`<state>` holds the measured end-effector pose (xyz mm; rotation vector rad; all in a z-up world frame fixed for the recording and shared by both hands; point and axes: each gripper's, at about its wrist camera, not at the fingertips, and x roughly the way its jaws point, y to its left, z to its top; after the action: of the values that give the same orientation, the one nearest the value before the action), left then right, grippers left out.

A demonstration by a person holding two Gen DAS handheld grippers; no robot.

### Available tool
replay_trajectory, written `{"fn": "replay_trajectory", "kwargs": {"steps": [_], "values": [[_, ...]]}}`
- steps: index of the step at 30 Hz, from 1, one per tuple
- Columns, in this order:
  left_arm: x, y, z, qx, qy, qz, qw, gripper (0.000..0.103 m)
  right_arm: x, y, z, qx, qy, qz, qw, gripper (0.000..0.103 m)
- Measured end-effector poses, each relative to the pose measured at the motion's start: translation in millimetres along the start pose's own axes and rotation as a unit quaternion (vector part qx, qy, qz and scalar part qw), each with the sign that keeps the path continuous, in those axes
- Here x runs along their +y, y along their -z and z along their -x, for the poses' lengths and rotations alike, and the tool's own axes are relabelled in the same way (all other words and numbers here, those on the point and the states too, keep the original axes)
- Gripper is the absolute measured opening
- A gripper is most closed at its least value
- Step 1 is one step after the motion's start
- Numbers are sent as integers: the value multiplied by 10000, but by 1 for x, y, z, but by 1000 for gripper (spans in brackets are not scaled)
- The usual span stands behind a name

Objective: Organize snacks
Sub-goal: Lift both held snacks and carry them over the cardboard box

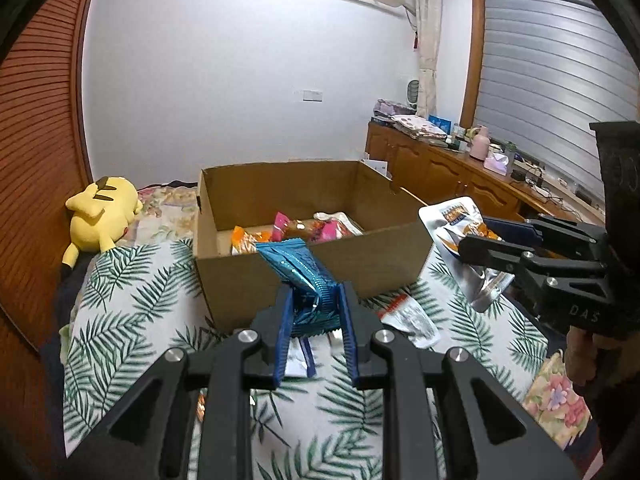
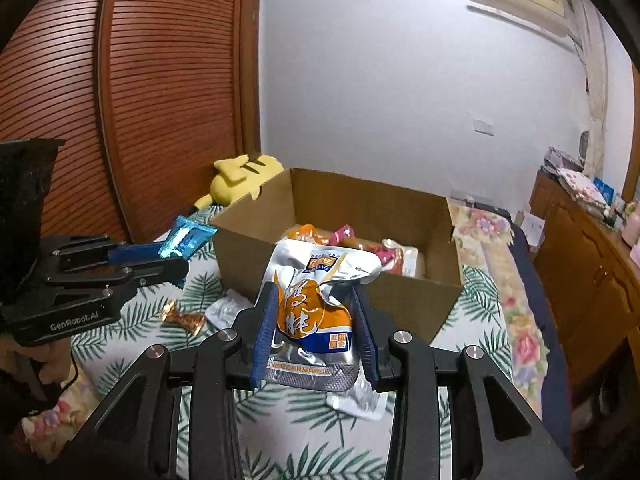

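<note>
An open cardboard box (image 1: 316, 268) (image 2: 400, 292) stands on the bed with several orange and pink snack packs (image 1: 296, 230) (image 2: 340, 238) inside. My left gripper (image 1: 314, 300) is shut on a shiny blue snack packet (image 1: 298, 272), held just in front of the box's near wall; it also shows in the right wrist view (image 2: 186, 238). My right gripper (image 2: 316, 312) is shut on a silver and orange pouch (image 2: 316, 300), held above the bed near the box; the pouch also shows in the left wrist view (image 1: 460, 224).
Loose snacks lie on the leaf-print bedspread: a white wrapper (image 1: 412, 320), an orange candy (image 2: 184, 318), a silver pack (image 2: 356, 398). A yellow plush toy (image 1: 100, 212) lies behind the box on the left. A wooden cabinet (image 1: 460, 176) runs along the right.
</note>
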<state>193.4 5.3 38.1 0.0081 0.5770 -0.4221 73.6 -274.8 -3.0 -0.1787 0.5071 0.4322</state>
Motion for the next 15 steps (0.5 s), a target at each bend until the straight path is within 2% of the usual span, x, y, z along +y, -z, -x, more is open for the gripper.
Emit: {"fn": "replay_trajectory", "kwargs": {"steps": [15], "values": [[38, -56, -85, 81, -94, -72, 9999, 20, -39, -38, -81, 23, 22, 83, 10000, 36]]}}
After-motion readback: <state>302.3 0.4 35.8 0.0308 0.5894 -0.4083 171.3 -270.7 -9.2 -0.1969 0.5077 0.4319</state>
